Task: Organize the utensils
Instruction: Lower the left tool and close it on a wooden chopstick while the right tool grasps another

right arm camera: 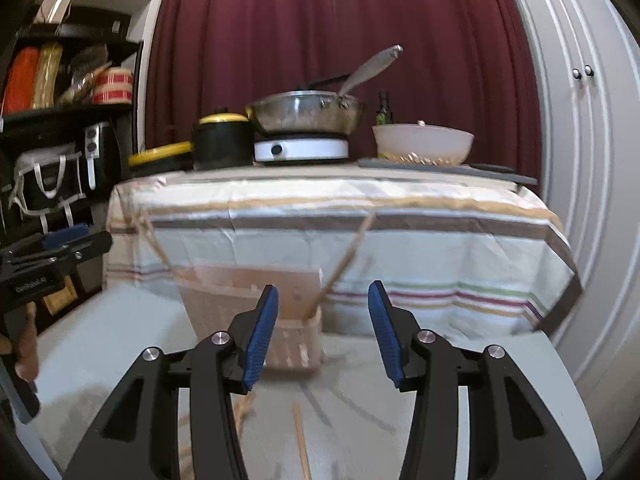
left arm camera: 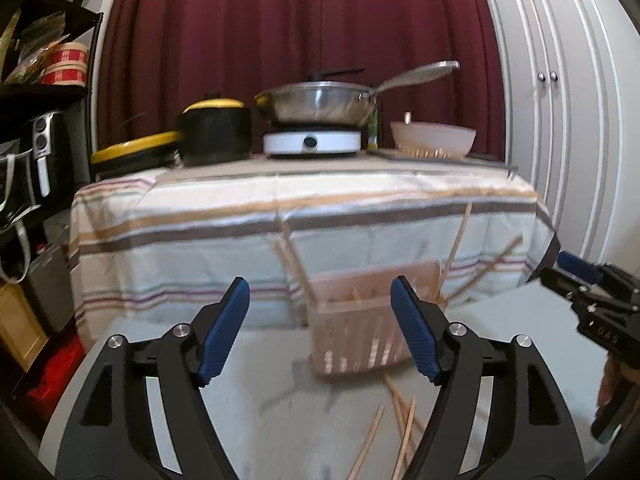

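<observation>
Both tools (left arm camera: 320,328) (right arm camera: 323,334) level, jaws apart.

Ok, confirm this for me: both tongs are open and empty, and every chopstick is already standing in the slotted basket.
Not every chopstick. Both the left tongs and right tongs are open and empty, but the left wrist view shows loose chopsticks lying on the white surface in front of the slotted basket.

Chopsticks (left arm camera: 404,428) before holder (left arm camera: 352,336)

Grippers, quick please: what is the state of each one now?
Left gripper: open, holding nothing.
Right gripper: open, holding nothing.
</observation>
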A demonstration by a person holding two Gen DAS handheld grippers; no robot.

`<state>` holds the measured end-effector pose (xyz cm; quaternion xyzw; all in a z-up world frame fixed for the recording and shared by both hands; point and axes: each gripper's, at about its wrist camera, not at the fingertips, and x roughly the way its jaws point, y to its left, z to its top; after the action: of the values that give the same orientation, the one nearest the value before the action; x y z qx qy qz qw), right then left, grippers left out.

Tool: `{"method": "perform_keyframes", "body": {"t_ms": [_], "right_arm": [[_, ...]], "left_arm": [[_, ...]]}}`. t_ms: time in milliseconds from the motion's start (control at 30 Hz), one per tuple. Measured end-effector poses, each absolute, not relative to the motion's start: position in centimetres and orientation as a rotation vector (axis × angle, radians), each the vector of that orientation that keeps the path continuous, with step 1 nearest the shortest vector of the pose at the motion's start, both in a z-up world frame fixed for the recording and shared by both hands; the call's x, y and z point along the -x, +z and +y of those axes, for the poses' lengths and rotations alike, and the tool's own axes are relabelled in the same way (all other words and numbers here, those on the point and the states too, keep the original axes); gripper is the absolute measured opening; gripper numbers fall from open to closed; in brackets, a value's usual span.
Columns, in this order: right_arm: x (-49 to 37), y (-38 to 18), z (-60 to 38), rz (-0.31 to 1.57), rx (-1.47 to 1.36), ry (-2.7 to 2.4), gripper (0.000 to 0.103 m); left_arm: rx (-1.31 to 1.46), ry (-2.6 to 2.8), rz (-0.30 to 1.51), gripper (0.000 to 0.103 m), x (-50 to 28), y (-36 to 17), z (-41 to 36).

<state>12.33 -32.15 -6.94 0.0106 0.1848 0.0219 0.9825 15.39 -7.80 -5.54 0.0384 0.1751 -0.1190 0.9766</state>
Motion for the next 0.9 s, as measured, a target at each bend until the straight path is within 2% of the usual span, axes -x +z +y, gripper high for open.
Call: {"method": "perform_keyframes", "body": {"t_ms": [533,800,900], "right_arm": [[-3.2,-17.9,-32.5,0.590,-0.009,-0.010,0.047],[-1.4,-21.2,-32.5,0.677,-0.016,-0.014,0.039],[-1.2,-21.9,-32.6,0.696,-0.024,-0.013,0.031]], "left_arm": [[-0.149,-0.200,0.544,0.072,-6.3,-17.0,-6.3],[-0.175,-0.225,0.610,0.070,-4.2,-21.0,-6.9],[-0.194,-0.229,0.620,0.065,-3.9,-21.9,-7.3]]}}
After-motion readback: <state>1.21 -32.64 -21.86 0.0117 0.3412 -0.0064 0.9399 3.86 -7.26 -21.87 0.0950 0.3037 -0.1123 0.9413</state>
